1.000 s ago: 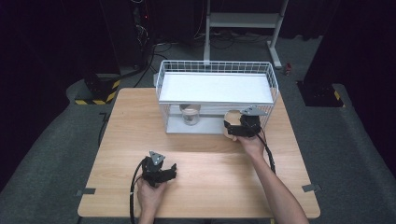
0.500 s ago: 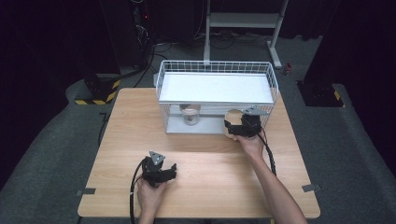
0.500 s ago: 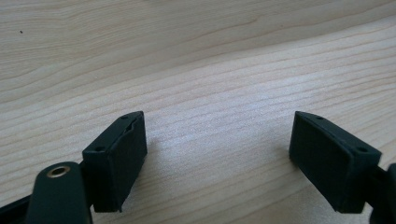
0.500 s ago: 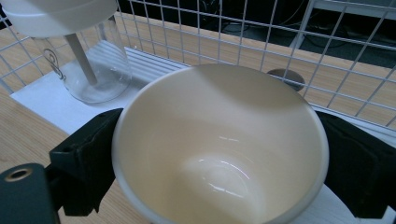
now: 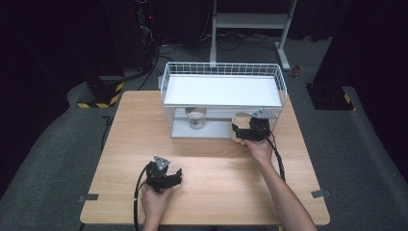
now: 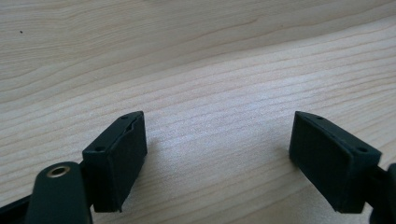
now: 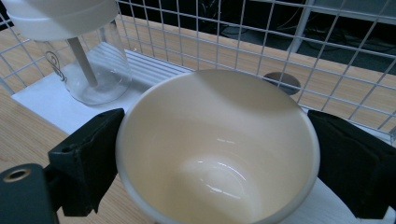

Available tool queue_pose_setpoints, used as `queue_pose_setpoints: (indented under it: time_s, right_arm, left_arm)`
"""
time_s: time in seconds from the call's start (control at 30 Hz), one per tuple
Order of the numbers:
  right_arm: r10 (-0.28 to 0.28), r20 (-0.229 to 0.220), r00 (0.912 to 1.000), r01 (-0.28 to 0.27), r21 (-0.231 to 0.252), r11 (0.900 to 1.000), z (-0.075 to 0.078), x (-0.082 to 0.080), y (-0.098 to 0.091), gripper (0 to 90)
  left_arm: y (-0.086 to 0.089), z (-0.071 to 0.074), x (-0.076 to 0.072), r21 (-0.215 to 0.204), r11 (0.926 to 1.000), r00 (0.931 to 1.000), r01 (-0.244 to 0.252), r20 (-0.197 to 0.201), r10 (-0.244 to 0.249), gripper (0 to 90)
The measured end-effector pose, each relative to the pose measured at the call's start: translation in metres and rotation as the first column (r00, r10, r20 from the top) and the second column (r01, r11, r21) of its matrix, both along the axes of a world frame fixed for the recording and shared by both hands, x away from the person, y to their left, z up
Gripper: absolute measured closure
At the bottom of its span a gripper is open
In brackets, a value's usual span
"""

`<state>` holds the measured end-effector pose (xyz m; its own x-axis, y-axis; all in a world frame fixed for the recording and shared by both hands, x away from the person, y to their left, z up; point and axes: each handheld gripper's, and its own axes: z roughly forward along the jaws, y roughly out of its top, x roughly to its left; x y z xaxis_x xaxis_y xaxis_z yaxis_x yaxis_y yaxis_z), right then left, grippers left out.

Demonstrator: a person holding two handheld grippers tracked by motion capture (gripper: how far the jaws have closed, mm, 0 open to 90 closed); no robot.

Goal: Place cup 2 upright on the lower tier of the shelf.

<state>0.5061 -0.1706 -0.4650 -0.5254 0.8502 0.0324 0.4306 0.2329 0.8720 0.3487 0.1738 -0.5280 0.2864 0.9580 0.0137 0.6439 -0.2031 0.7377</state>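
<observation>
A cream cup [image 7: 219, 121] sits between the jaws of my right gripper [image 7: 219, 163], which is shut on it, one pad against each side. In the high view the cup [image 5: 237, 123] is at the front right of the white wire rack [image 5: 221, 72], at its lower shelf, and the right gripper [image 5: 240, 132] is held there by the right hand. My left gripper [image 5: 177, 176] rests low over the wooden table [image 5: 221, 173] near the front left. Its jaws stand open in the left gripper view [image 6: 217, 154], with bare wood between them.
A clear glass jar with a white lid [image 5: 196, 117] stands on the rack's lower shelf, left of the cup; in the right gripper view the jar [image 7: 95, 70] is close beside it. Wire mesh [image 7: 261, 51] rises behind the cup. Dark floor, cables and a metal stand surround the table.
</observation>
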Motion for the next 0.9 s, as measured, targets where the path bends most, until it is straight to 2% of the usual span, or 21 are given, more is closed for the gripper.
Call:
queue_pose_setpoints:
  time_s: [0.23,0.37,0.5,0.6,0.67,0.9]
  right_arm:
    - [-0.002,0.001,1.0000,0.002,0.000,1.0000,0.002,-0.002,-0.001,8.0]
    - [0.005,0.014,0.9999,-0.005,-0.018,0.9998,0.001,-0.001,0.001,7.9]
    - [0.010,0.006,0.9999,-0.010,-0.024,0.9997,-0.002,0.001,0.002,7.9]
    - [-0.014,-0.003,0.9999,0.013,-0.093,0.9956,-0.003,0.004,0.008,9.0]
    - [-0.020,-0.018,0.9996,0.018,-0.087,0.9961,-0.002,0.007,0.010,9.4]
    - [-0.023,0.012,0.9997,0.024,-0.093,0.9953,-0.003,0.009,0.012,9.2]
  left_arm:
    - [0.000,0.000,0.000,0.000,1.0000,1.0000,0.000,0.000,0.000,19.4]
    - [0.000,0.000,0.000,0.000,1.0000,1.0000,0.000,0.000,0.000,19.4]
    - [0.000,0.000,0.000,0.000,1.0000,1.0000,0.000,0.000,0.000,19.3]
    - [0.000,0.000,0.000,0.000,1.0000,1.0000,0.000,0.000,0.000,19.4]
    - [0.000,0.000,0.000,0.000,1.0000,1.0000,0.000,0.000,0.000,19.4]
    - [0.000,0.000,0.000,0.000,1.0000,1.0000,0.000,0.000,0.000,19.4]
